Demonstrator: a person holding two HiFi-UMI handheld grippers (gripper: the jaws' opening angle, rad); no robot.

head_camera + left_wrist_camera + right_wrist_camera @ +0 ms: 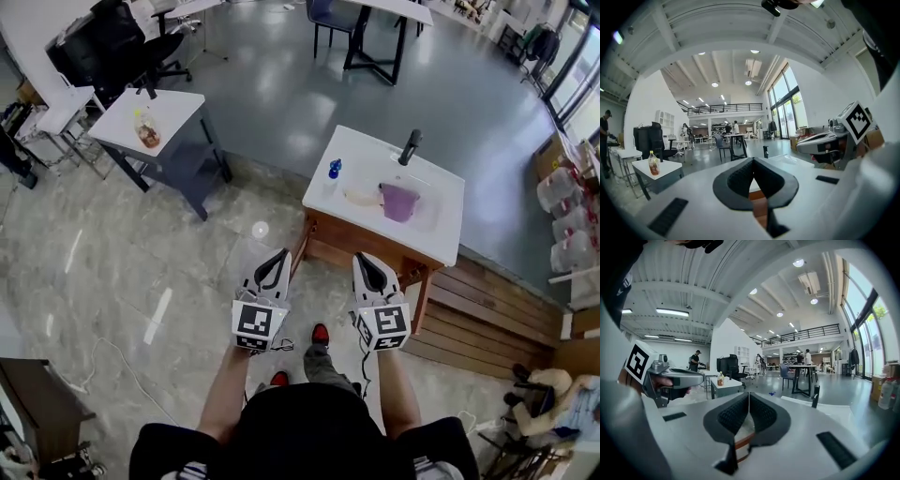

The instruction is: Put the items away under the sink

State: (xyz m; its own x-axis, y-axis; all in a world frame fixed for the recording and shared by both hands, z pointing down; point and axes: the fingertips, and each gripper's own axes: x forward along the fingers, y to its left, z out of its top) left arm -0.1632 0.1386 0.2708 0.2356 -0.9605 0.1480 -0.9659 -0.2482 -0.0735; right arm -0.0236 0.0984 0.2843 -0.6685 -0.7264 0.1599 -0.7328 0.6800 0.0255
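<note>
A wooden sink cabinet (330,246) with a white top stands just ahead of me. In its basin lie a purple container (399,202) and a pale cloth (360,195), beside a black faucet (410,146). A small blue bottle (334,170) stands on the top's left corner. My left gripper (280,254) and right gripper (361,259) are held side by side in front of the cabinet, short of it, both shut and empty. In the left gripper view the fingertips (753,160) meet before the faucet (765,151). In the right gripper view the jaws close at the gripper's (748,394) tip.
A small white table (178,111) with a drink bottle (145,128) stands to the left. Wooden planks (487,319) lie right of the cabinet. Large water jugs (561,202) sit at the far right. A black-legged table (375,37) and chairs stand farther back.
</note>
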